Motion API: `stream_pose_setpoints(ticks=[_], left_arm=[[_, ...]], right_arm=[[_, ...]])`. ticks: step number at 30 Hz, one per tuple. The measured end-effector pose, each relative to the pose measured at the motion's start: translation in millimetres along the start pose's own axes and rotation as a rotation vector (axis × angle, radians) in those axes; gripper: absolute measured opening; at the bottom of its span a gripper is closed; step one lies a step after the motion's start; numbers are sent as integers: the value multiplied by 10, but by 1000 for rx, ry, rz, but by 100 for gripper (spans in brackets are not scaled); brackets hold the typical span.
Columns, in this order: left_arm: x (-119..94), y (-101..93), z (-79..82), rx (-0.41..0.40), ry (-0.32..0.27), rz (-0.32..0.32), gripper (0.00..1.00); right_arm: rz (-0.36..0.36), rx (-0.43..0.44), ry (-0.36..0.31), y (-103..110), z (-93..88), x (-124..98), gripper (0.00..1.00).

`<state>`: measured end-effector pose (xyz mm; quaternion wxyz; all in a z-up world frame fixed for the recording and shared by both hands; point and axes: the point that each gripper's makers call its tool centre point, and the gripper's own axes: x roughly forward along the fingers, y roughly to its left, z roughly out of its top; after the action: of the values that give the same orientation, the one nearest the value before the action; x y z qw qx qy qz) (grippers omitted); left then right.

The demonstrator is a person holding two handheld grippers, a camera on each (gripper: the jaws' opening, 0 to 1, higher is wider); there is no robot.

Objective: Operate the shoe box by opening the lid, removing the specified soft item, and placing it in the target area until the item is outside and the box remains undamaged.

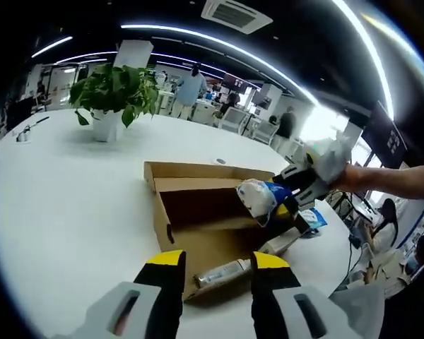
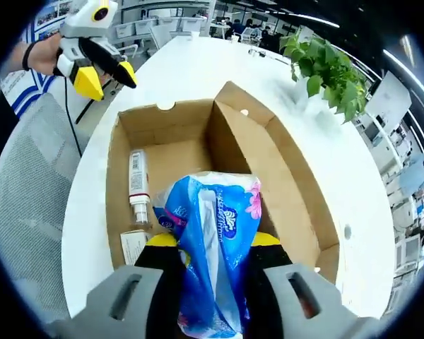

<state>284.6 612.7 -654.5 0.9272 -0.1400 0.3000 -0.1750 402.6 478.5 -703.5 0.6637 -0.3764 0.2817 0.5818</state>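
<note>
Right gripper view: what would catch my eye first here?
A blue tissue pack is clamped between the right gripper fingers, above the open cardboard shoe box on the white table. A spray bottle lies inside the box. The left gripper, open, hovers beyond the box's far corner.

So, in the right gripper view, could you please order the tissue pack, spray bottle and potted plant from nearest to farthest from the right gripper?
1. Tissue pack: between the right gripper's jaws.
2. Spray bottle: left, lying inside the box.
3. Potted plant: far upper right on the table.
</note>
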Motion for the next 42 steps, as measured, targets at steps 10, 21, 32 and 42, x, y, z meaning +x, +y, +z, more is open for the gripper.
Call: stream_pose_setpoints(ticks=[10, 21, 32, 42], left_arm=[[81, -201, 28, 7, -4, -43, 37], [262, -612, 64, 50, 19, -111, 36], [390, -913, 65, 88, 43, -158, 36], [407, -1002, -1, 99, 65, -166, 36]], right_arm=[[-107, 14, -60, -32, -2, -633, 29], [-243, 81, -17, -26, -597, -1443, 29], [-324, 218, 72, 7, -1603, -1926, 29], [-330, 302, 156, 213, -2327, -2135, 29]])
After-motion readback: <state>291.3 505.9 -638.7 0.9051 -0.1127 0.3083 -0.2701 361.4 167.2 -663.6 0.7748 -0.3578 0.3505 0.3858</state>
